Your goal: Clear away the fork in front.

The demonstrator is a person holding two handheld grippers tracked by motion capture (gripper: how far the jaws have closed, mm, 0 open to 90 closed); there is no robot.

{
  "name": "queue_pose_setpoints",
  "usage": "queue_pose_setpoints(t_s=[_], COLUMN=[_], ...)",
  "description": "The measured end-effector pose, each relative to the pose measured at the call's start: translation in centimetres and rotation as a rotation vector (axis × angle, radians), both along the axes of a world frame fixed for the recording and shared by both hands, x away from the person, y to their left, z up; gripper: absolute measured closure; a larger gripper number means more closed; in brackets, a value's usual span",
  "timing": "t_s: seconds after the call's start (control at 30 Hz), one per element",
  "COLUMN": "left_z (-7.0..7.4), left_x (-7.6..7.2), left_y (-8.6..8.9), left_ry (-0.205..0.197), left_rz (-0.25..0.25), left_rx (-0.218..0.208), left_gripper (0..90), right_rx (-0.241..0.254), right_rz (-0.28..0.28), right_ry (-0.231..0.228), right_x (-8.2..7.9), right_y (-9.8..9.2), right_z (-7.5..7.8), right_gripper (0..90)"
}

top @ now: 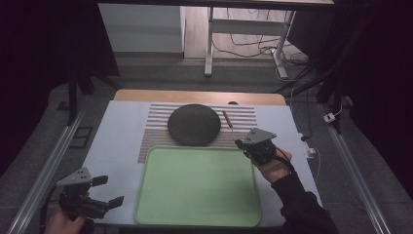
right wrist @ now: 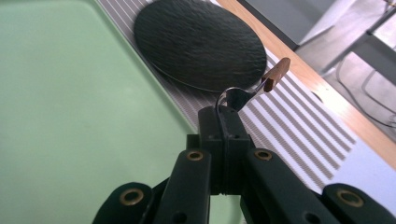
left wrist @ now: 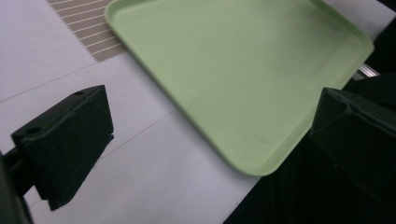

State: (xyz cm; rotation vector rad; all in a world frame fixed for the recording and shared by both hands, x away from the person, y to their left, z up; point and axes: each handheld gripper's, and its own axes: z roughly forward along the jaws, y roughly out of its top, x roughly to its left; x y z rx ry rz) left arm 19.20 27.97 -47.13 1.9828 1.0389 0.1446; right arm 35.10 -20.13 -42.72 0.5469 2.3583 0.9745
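Note:
A spoon (top: 228,122) with a brown wooden handle (right wrist: 276,73) is pinched by its metal bowl (right wrist: 232,97) in my right gripper (right wrist: 223,114), which is shut on it. The right gripper (top: 239,143) hovers at the green tray's (top: 195,190) far right corner, and the handle points away over the striped mat (top: 156,126). A dark round plate (top: 194,124) lies on that mat just left of the spoon. My left gripper (top: 108,191) stands open near the table's front left, beside the tray's (left wrist: 243,70) near left corner, with nothing between its fingers.
In the right gripper view the plate (right wrist: 201,44) sits past the tray's (right wrist: 70,116) far edge. A white sheet (top: 117,141) covers the table, with a wooden strip (top: 195,96) along the far edge. Desk legs and cables (top: 253,48) lie on the floor behind.

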Motion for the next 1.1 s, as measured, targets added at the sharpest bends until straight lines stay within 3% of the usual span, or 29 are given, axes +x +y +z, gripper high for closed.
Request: queue_pose_setpoints(t_s=[0.3,0.5,0.73,0.87,1.1], left_z=[0.2,0.0,0.0,0.1,0.2], left_x=[0.9,1.7,2.7,3.6,5.2], left_y=[-1.2,-2.2,-3.6,-4.4,-5.7], left_ry=[-0.009,-0.012,-0.009,-0.017,-0.021], left_rz=[-0.035,-0.069,-0.131,-0.153,-0.193], left_rx=[0.008,0.011,0.025,0.041,0.023], left_gripper=[0.0,0.0,0.0,0.0,0.0], right_rx=[0.126,0.182,0.227,0.234,0.274], right_rz=[0.083,0.130,0.198,0.220,0.272], right_ry=[0.082,0.150,0.209,0.220,0.254], right_x=[-2.0,-3.2,-4.6,-5.2,-6.4], right_y=[-1.3,-1.6,-1.5,-1.5,-1.3], right_z=[0.5,0.5,0.3,0.2,-0.1], right_gripper=[90.0,90.0,90.0,90.0,90.0])
